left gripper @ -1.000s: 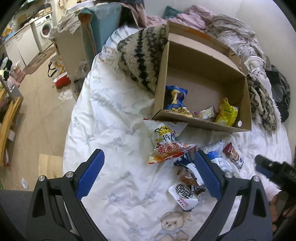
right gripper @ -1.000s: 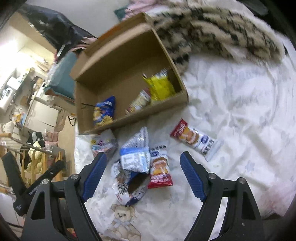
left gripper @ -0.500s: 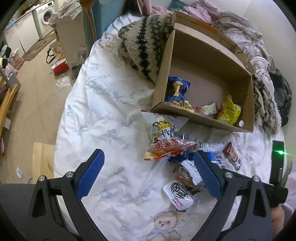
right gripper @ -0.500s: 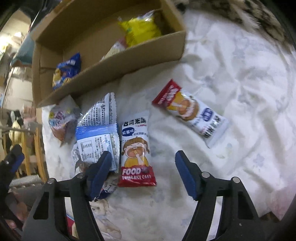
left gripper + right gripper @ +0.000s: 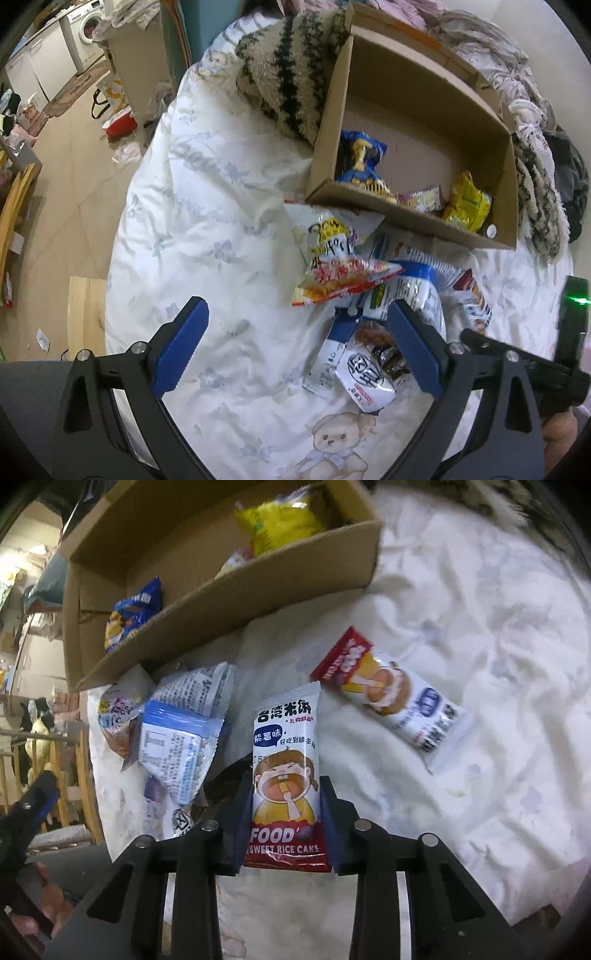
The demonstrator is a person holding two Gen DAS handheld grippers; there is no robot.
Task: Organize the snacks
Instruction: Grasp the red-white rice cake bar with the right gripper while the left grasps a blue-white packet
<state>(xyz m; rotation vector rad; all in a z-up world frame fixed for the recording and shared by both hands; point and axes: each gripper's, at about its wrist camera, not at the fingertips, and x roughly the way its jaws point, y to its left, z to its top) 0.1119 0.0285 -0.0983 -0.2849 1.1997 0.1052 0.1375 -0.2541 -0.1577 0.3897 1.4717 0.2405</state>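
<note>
My right gripper (image 5: 284, 794) is shut on a sweet rice cake packet (image 5: 285, 760) with a cartoon face, low over the white bedsheet. A red-and-white snack packet (image 5: 391, 694) lies to its right. A blue-and-white pack (image 5: 177, 749) lies to its left. The cardboard box (image 5: 229, 590) lies behind, holding a blue bag (image 5: 133, 616) and a yellow bag (image 5: 280, 520). My left gripper (image 5: 295, 339) is open and empty above the sheet, beside the snack pile. A yellow-and-red chip bag (image 5: 332, 258) rests against the box (image 5: 406, 218).
A striped fuzzy blanket (image 5: 291, 74) lies left of the box. Crumpled clothes (image 5: 495, 74) are heaped behind it. The bed's left edge drops to the floor (image 5: 66, 192), where a red item (image 5: 120, 125) lies. A teddy bear print (image 5: 332, 439) marks the sheet.
My right gripper moved down and forward onto the rice cake packet and closed on it. My left gripper drifted slightly closer to the pile, still open.
</note>
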